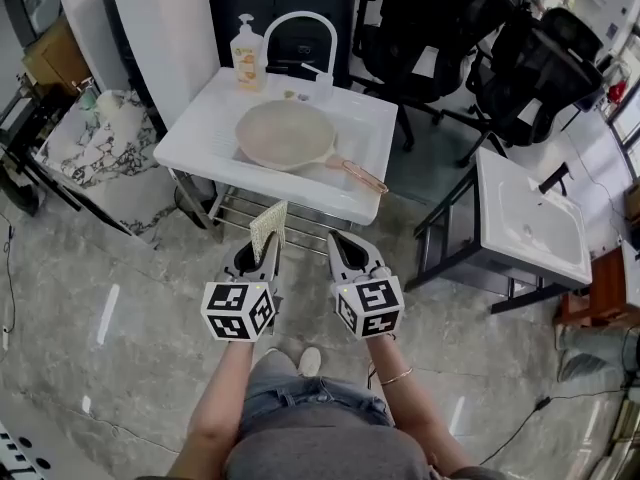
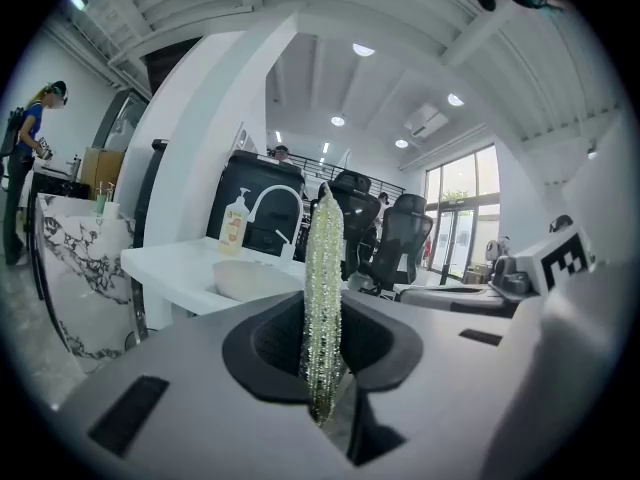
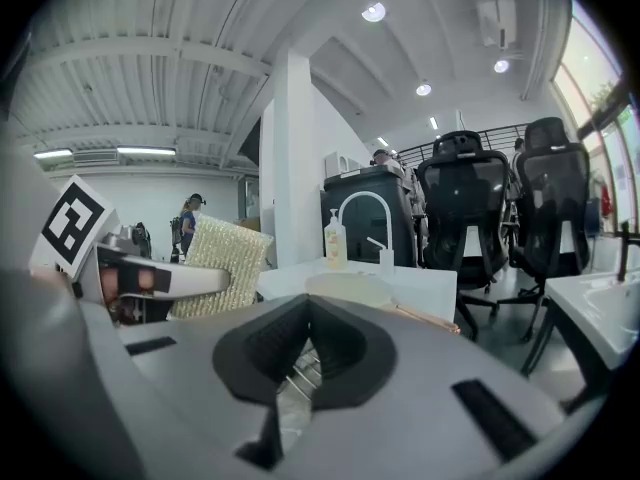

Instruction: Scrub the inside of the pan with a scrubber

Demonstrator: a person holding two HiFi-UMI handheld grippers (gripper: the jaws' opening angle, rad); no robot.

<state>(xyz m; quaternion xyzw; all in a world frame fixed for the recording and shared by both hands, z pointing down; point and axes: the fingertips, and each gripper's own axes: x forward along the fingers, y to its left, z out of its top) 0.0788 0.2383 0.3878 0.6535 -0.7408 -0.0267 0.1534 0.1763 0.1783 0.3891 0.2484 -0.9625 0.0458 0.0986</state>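
Marbled floor, white sink [image 1: 205, 128], round pan [image 1: 284, 134], glittery scrubber [image 1: 268, 230]

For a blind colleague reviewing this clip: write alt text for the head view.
Seen from above, a person holds two grippers out in front; the left gripper clamps a scrubber upright in its jaws, while the right gripper is empty with jaws together. Ahead, a beige pan sits in a white sink, with a soap bottle and faucet behind it.
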